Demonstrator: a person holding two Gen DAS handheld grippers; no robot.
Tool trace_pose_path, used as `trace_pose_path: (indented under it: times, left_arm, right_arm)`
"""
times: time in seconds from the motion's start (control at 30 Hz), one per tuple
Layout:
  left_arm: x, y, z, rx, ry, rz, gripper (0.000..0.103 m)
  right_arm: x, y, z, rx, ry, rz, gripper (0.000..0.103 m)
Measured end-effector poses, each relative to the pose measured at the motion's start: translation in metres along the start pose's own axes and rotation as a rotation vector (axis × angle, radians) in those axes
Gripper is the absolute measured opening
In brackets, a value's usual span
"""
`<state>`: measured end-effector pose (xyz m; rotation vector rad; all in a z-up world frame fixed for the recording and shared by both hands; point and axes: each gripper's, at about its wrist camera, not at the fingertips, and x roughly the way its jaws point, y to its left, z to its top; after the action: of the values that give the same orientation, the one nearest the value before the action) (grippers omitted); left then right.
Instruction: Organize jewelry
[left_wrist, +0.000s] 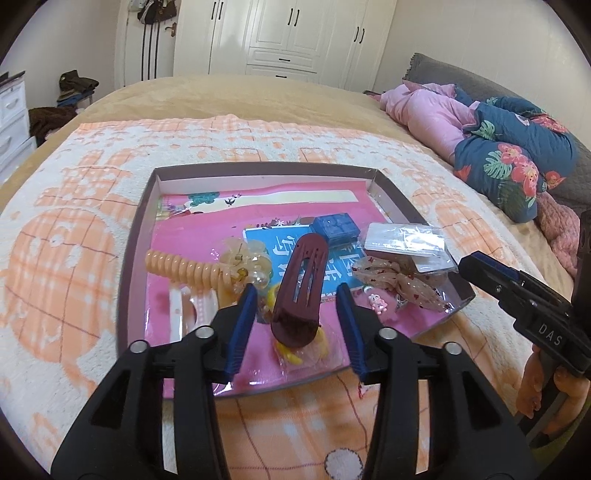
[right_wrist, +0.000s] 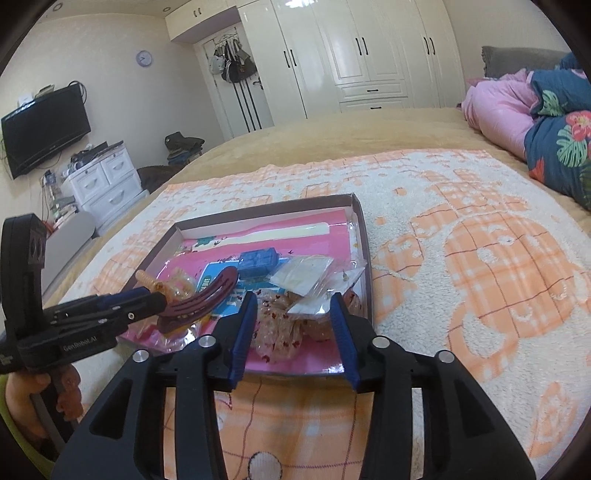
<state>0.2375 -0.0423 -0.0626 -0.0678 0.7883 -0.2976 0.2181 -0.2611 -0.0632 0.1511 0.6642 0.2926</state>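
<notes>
Your left gripper (left_wrist: 297, 295) has its blue-padded fingers (left_wrist: 246, 314) parted, neither pad pressing on anything. The dark maroon plastic hair clip (left_wrist: 303, 280) stands between them, propped at a tilt on a yellow trinket in clear wrap (left_wrist: 295, 356); in the left wrist view there is a gap on both sides. The right wrist view shows the clip (right_wrist: 201, 301) curving up just past the left fingertips.

Your right gripper (right_wrist: 293, 317) is likewise open and empty, hovering over the sheer dotted fabric scrunchie (right_wrist: 280, 332) and the clear plastic packets (right_wrist: 306, 280) in the near right corner.

Everything lies in the shallow dark-rimmed cardboard tray (left_wrist: 136, 236), lined with pink printed paper, on the orange-and-cream fleece blanket (left_wrist: 74, 221) over the bed. Also inside: an orange spiral hair coil (left_wrist: 177, 267), a small blue box (left_wrist: 334, 227), a tiny pink charm (left_wrist: 378, 304).

Risks, as judged:
- The clip is unsupported and leaning. A nudge from either finger could topple it onto the coil.
- The glossy liner looks slippery; packets may slide when pinched.
- The scrunchie overlaps a packet, so closing there may lift both.
- The two grippers work near each other; watch for collision.
</notes>
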Motion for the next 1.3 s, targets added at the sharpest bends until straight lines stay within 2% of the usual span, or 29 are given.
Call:
trace_pose_path:
  times: [0.13, 0.23, 0.27, 0.33, 0.4, 0.47, 0.57, 0.83, 1.3]
  left_arm:
    - [-0.008, 0.001, -0.003, -0.007, -0.007, 0.010, 0.045]
    - [-0.015, 0.003, -0.006, -0.010, -0.016, 0.017, 0.047]
    - [-0.018, 0.003, -0.007, -0.011, -0.021, 0.022, 0.051]
    - [-0.025, 0.004, -0.009, -0.015, -0.031, 0.029, 0.058]
    - [-0.030, 0.006, -0.012, -0.018, -0.040, 0.032, 0.058]
    - [-0.036, 0.006, -0.015, -0.018, -0.048, 0.038, 0.066]
    - [-0.047, 0.008, -0.020, -0.023, -0.071, 0.039, 0.071]
    - [-0.070, 0.008, -0.026, -0.018, -0.111, 0.045, 0.092]
    - [-0.094, 0.012, -0.040, -0.046, -0.145, 0.064, 0.092]
  right_arm:
    - [-0.008, 0.008, -0.003, -0.045, -0.014, -0.010, 0.052]
    - [-0.016, 0.015, -0.004, -0.071, -0.026, -0.018, 0.063]
    - [-0.019, 0.016, -0.005, -0.073, -0.032, -0.019, 0.070]
    - [-0.025, 0.020, -0.005, -0.080, -0.047, -0.015, 0.076]
    - [-0.032, 0.025, -0.007, -0.099, -0.061, -0.019, 0.083]
    - [-0.036, 0.029, -0.008, -0.115, -0.070, -0.031, 0.088]
    - [-0.043, 0.034, -0.011, -0.123, -0.082, -0.040, 0.094]
    - [-0.054, 0.048, -0.018, -0.167, -0.100, -0.062, 0.096]
    - [-0.073, 0.057, -0.030, -0.193, -0.134, -0.095, 0.097]
